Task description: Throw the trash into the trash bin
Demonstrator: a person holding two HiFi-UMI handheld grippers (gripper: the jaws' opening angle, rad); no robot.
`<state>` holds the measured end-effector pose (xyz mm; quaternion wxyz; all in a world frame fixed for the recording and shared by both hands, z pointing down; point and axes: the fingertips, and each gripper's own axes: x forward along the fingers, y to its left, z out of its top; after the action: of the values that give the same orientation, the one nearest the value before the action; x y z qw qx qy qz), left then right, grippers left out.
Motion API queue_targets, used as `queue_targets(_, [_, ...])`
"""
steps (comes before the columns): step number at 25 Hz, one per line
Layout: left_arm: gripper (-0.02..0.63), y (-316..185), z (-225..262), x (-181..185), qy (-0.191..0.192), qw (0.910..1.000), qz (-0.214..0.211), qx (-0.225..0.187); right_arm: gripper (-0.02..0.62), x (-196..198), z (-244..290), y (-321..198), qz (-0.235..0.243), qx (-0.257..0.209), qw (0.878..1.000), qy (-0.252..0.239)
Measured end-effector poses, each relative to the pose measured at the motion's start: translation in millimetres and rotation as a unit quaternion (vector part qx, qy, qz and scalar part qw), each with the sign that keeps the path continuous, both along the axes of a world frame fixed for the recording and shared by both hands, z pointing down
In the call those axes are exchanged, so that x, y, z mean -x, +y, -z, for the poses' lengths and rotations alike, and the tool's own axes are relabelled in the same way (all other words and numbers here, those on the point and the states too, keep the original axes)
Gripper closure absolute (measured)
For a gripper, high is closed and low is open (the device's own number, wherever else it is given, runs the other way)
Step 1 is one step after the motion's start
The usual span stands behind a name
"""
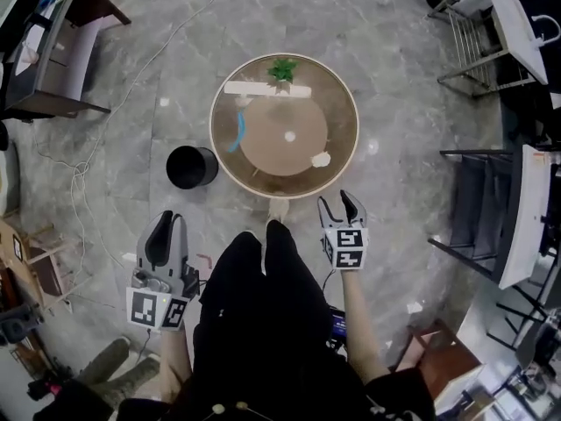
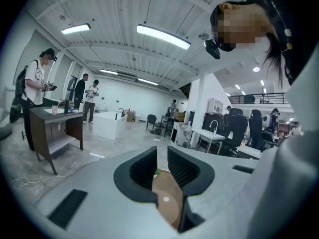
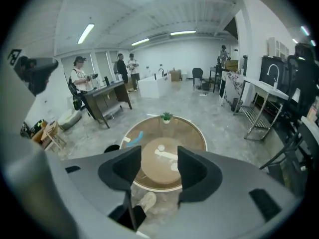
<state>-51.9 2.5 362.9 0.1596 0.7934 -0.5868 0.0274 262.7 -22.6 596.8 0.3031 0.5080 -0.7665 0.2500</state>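
A round glass table [image 1: 344,103] stands ahead of me. On it lie a blue scrap [image 1: 238,132], a crumpled white paper [image 1: 321,159], a white strip [image 1: 267,88] and a small potted plant [image 1: 282,68]. The black trash bin [image 1: 191,167] stands on the floor just left of the table. My left gripper [image 1: 166,235] hangs low beside my left leg, below the bin, its jaws a narrow gap apart with nothing in them. My right gripper [image 1: 342,207] is open and empty at the table's near edge, short of the crumpled paper. In the right gripper view the blue scrap [image 3: 134,138] and white strip [image 3: 167,155] show ahead of its gripper [image 3: 159,166].
A dark desk [image 1: 53,51] stands at the far left, with a cable [image 1: 88,165] trailing across the marble floor. Chairs and a metal rack [image 1: 491,217] crowd the right side. Several people [image 3: 79,78] stand far back by a desk. My shoe [image 1: 278,207] is at the table's foot.
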Motion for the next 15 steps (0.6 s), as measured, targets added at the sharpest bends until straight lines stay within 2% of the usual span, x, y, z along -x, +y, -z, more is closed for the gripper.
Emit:
queue_targets(2, [0.538,-4,-12,2,-0.009,0.9996,0.010,0.023,0.366,-7,-38,-19,0.019,0.024,0.998,0.046])
queue_targets(5, [0.538,-3,-25,2,-0.018,0.9978,0.017,0.061,0.377,-20,-102,-29,0.053,0.079,0.989,0.112])
queue_targets(7, [0.538,-4,-32,1,-0.022,0.9965,0.020,0.078,0.383,-26,-142,-32,0.066,0.116,0.983,0.124])
queue_targets(12, [0.538,-16,-66,3,-0.015,0.9941,0.027,0.104,0.394,-34,-233,-53,0.089,0.176,0.969,0.147])
queue_targets(15, [0.538,-13,-86,11,-0.011,0.9899,0.034,0.137,0.400,-36,-270,-54,0.078,0.209,0.964,0.147])
